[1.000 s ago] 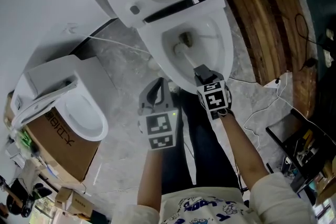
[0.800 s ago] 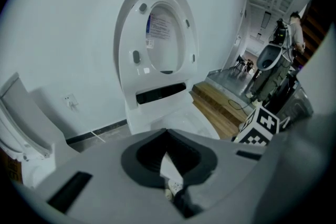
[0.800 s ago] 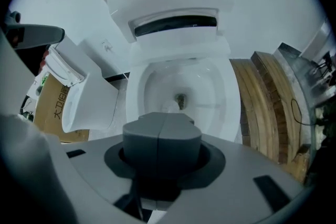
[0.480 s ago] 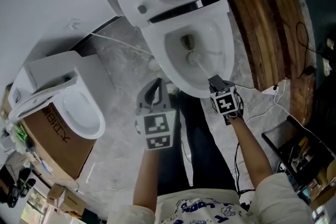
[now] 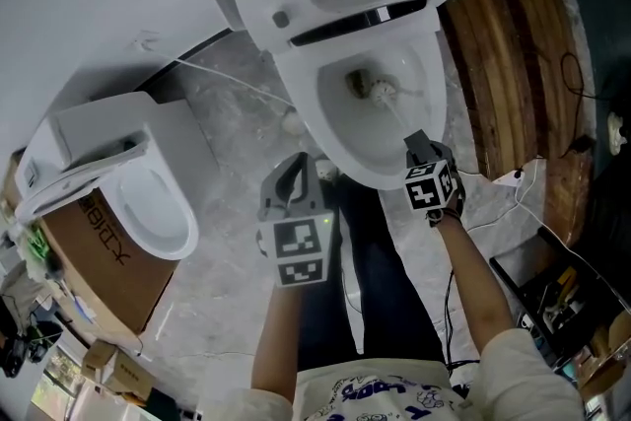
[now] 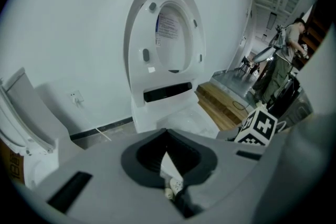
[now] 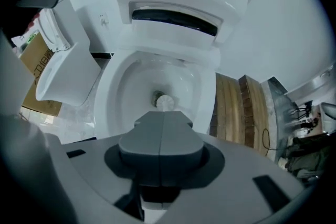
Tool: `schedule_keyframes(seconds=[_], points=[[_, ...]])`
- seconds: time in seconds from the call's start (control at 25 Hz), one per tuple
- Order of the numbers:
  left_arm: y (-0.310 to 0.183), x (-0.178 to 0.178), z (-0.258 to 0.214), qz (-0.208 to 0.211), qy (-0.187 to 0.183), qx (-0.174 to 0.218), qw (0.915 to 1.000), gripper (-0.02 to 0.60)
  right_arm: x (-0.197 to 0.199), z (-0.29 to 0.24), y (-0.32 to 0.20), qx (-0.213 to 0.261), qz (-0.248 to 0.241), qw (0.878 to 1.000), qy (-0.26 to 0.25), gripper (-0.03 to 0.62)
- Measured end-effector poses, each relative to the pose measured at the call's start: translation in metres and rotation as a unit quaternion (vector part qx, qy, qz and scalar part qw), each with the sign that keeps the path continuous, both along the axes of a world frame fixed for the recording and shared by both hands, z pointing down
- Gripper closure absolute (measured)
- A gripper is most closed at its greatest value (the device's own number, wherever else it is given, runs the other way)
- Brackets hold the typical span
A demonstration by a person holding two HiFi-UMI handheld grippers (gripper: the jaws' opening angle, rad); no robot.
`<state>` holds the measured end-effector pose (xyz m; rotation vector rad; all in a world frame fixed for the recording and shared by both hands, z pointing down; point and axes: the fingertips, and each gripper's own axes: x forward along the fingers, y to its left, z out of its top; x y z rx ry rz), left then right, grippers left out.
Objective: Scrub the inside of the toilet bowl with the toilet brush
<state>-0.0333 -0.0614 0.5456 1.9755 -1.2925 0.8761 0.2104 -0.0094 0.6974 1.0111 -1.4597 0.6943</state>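
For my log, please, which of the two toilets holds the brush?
The floor toilet beside the wooden platform, not the spare toilet on the cardboard box.

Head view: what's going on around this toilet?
A person with a gripper in each hand is cleaning the white ceramic toilet bowl. The right gripper is shut on the handle of the white toilet brush, whose head sits low in the bowl beside the drain. The left gripper hangs empty, jaws together, outside the rim.
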Motion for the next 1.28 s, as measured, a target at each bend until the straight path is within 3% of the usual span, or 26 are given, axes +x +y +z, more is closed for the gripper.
schedule_keyframes(seconds=[0.16,0.32,0.44,0.76,1.0,1.28], points=[[0.0,0.002,-0.001,0.001,0.007,0.0,1.0,0.579,0.001,-0.001,-0.026,0.035,0.011,0.999,0.008,0.425],[0.002,0.003,0.002,0.003,0.007,-0.002,1.0,0.58,-0.011,-0.004,-0.057,0.055,0.041,0.998,-0.012,0.424],[0.004,0.006,0.003,0.007,0.008,-0.004,0.9999,0.578,-0.028,-0.008,-0.077,0.07,0.037,0.997,-0.028,0.424],[0.007,0.009,0.004,0.006,0.015,-0.004,0.9999,0.579,-0.071,-0.023,-0.105,0.084,0.093,0.986,-0.114,0.425],[0.008,0.005,0.004,0.001,0.014,-0.004,0.9999,0.579,-0.074,-0.027,-0.103,0.094,0.066,0.987,-0.111,0.424],[0.009,-0.001,0.005,-0.002,0.01,-0.003,0.9999,0.578,-0.045,-0.031,-0.102,0.12,-0.035,0.992,-0.025,0.425]])
